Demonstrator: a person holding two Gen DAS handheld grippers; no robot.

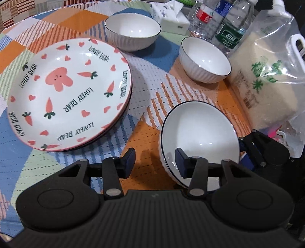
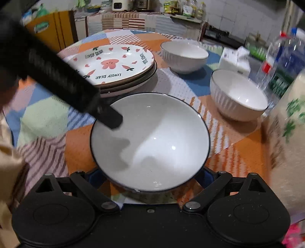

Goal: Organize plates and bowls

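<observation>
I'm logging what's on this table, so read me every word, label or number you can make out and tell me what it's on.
"LOVELY BEAR": printed several times around the top plate of the stack, among carrots and hearts.
Green Chinese characters on the clear rice bag: too distorted to read.
Green label on the water bottle: too blurred to read.
Red label on the second bottle: unreadable.
Small print on the tissue pack: too small.

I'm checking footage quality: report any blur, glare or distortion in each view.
Left wrist view: sharp overall, fisheye bending at the edges, small glare spots in the near bowl and on the rice bag. Right wrist view: motion blur on the bottles and right edge, highlights in the bowl.
</observation>
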